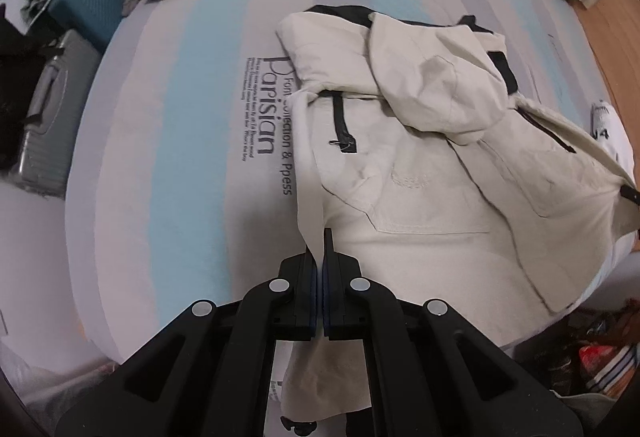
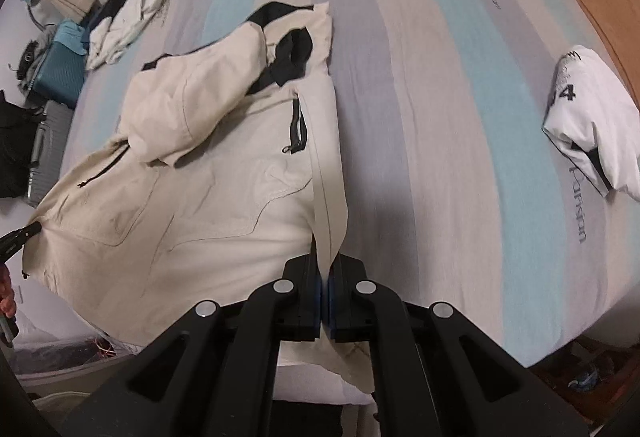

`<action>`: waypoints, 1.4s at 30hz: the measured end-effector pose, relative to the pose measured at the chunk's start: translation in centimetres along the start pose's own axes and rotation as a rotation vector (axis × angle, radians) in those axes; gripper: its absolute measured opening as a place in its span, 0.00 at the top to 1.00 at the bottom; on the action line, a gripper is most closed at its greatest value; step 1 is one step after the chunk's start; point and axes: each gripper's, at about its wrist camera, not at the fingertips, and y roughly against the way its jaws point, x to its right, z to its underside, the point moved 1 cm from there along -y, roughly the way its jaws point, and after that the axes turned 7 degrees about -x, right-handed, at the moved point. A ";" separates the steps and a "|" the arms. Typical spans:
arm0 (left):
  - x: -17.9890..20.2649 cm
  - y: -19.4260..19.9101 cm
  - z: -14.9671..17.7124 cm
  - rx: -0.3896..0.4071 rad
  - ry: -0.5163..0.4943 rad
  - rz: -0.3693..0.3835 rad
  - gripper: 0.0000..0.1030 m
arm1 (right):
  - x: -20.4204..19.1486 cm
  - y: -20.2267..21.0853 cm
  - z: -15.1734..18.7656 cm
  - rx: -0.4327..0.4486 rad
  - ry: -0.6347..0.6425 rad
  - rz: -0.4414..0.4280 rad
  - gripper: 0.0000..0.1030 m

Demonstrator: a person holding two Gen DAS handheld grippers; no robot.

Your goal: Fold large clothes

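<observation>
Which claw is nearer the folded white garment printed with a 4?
Right. The right claw pinches the cream jacket hem on the side facing the folded white garment; the left claw grips the far hem corner.

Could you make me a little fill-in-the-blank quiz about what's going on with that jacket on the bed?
1. Both tongs, left tongs and right tongs, are clamped on the hem of the cream ____.
2. The jacket lies on a striped ____.
3. The folded white garment near the bed's edge shows the number ____.

Missing words: jacket; bed sheet; 4
</observation>
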 end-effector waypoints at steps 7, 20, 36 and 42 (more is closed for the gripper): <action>-0.1 1.2 -1.2 -0.015 0.091 0.026 1.00 | 1.8 0.4 -1.4 -0.027 0.012 -0.076 0.99; 0.6 0.4 -8.0 -0.009 -0.005 0.009 1.00 | 0.4 -0.4 -7.9 0.006 0.044 -0.031 0.99; -2.0 -4.2 -16.5 0.007 -0.060 0.018 1.00 | -0.2 -3.9 -17.2 0.009 0.007 0.050 0.99; -2.2 -5.8 -19.7 -0.011 -0.075 0.015 1.00 | -0.6 -5.6 -20.4 -0.010 0.005 0.064 0.99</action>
